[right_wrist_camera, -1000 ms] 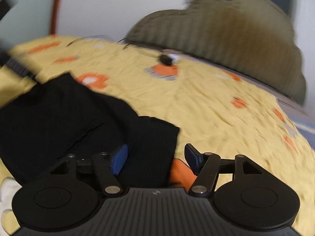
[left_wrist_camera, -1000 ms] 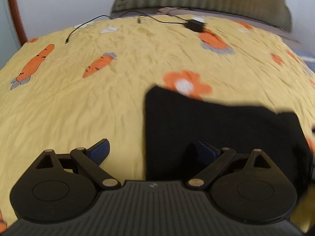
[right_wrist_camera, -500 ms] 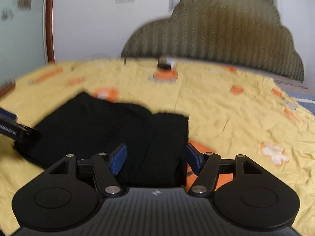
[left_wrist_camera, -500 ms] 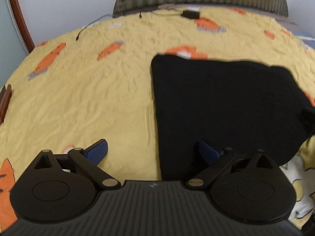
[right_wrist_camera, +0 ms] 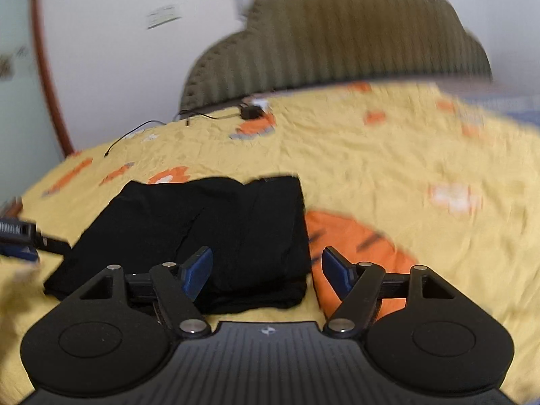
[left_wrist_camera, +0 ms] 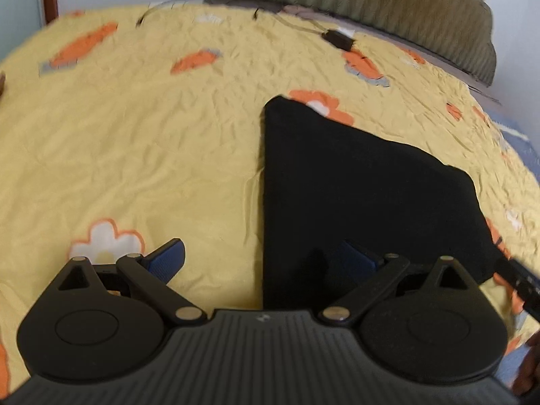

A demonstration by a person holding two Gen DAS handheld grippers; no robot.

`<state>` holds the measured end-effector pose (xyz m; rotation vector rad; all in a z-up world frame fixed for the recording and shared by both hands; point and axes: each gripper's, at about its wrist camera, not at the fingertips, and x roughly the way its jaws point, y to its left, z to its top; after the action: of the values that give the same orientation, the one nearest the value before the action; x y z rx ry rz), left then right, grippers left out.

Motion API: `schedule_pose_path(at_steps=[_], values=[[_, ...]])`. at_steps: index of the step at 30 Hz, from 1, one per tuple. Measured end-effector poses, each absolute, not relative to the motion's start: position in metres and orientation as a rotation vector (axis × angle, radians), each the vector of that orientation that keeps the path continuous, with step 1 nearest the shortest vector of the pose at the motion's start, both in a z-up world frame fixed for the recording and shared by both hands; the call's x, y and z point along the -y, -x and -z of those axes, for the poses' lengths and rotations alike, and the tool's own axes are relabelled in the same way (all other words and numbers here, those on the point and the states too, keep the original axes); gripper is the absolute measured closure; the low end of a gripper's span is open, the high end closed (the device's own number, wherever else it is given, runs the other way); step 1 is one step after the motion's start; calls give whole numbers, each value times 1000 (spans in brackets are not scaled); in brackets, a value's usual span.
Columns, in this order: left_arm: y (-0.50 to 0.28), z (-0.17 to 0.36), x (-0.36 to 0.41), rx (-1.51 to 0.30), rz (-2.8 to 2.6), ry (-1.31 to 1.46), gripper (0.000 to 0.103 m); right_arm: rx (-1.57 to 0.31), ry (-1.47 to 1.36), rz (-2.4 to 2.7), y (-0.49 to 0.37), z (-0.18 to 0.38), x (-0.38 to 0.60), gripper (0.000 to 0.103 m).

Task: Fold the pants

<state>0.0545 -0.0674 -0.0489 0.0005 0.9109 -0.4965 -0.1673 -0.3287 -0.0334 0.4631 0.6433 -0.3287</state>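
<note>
The black pants (left_wrist_camera: 354,182) lie folded into a flat rectangle on the yellow bedspread (left_wrist_camera: 135,135). My left gripper (left_wrist_camera: 263,256) is open and empty, above the pants' near left edge, its right finger over the cloth. In the right wrist view the pants (right_wrist_camera: 209,222) lie in layered folds. My right gripper (right_wrist_camera: 266,266) is open and empty, above the pants' near right corner. The other gripper shows at the left edge of the right wrist view (right_wrist_camera: 17,233) and at the right edge of the left wrist view (left_wrist_camera: 519,280).
A black charger with cable (left_wrist_camera: 337,38) lies at the far side of the bed, also in the right wrist view (right_wrist_camera: 251,111). An olive ribbed headboard cushion (right_wrist_camera: 337,44) stands behind. A white wall and a brown frame (right_wrist_camera: 47,67) are to the left.
Both grippers have drawn back and up from the pants, staying open. The pants lie flat and have not visibly moved on the bed.
</note>
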Motion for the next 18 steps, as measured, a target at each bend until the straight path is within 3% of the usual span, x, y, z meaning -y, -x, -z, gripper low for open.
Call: schedule_pose_path(at_steps=[5, 18], values=[[-79, 60, 55, -994, 529, 115, 2, -627, -735, 301, 180, 49, 352, 32], [-100, 74, 58, -1151, 756, 370, 0, -633, -833, 276, 180, 62, 359, 31]])
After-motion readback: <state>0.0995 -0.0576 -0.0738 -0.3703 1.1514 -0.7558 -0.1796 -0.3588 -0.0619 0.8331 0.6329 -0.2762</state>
